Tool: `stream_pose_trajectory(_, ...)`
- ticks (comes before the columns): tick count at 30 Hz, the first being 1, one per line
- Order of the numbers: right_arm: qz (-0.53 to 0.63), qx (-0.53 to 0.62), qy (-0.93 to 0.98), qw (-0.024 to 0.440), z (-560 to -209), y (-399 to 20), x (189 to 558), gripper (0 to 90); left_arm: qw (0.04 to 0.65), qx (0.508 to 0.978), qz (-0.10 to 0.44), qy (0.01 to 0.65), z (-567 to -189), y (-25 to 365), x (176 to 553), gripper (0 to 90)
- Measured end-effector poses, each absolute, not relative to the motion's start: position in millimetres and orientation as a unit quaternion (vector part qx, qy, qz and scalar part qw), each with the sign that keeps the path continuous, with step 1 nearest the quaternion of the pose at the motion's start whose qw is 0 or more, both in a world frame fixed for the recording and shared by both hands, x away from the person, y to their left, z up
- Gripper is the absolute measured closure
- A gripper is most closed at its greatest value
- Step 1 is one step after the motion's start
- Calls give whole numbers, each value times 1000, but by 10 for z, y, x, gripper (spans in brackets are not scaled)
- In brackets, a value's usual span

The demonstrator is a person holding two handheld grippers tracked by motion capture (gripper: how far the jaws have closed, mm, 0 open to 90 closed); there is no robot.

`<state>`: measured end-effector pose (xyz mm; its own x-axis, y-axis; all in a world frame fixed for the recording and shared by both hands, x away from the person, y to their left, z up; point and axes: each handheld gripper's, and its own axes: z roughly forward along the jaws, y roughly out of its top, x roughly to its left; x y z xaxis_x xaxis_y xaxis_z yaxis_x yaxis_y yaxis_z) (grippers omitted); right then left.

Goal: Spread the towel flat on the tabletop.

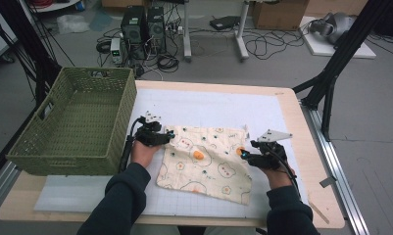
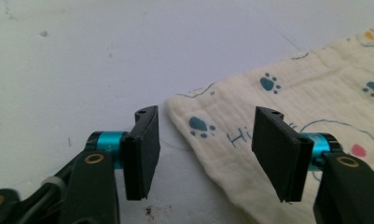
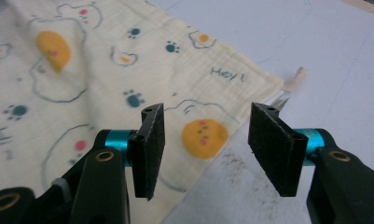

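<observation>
The green woven basket (image 1: 76,122) stands on the table's (image 1: 311,142) left part, its tall wall just beside the left gripper (image 1: 159,137), blocking any sweep to that side. Beyond the printed cloth (image 1: 208,161) the white mat (image 1: 218,105) lies bare up to the far edge. To the right of the right gripper (image 1: 245,154) a bare strip runs to the table's edge. The near strip in front of the cloth lies bare between the sleeves.

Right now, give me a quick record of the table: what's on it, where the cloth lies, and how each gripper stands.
cloth: lies flat on the white mat, printed with paws and animals
basket: green, at the table's left edge
left gripper: jaws open over the cloth's corner, nothing held
right gripper: jaws open above the cloth's edge, nothing held
</observation>
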<state>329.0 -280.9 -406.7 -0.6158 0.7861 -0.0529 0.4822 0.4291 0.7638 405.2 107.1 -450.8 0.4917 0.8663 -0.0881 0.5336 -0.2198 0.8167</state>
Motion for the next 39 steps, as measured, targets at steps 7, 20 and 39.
stream_pose_trajectory(7, 347, 402, 822, 207, -4237, -2756, 3603, 453, 380, 785, 207, 444, -4496, 963, 4155, 462)
stream_pose_trajectory(20, 350, 447, 799, 196, -4379, -2757, 4047, 429, 403, 764, 202, 462, -4509, 1045, 4192, 864)
stream_pose_trajectory(39, 330, 420, 789, 304, -4333, -2549, 4376, 847, 433, 720, 268, 471, -4476, 1045, 4264, 862)
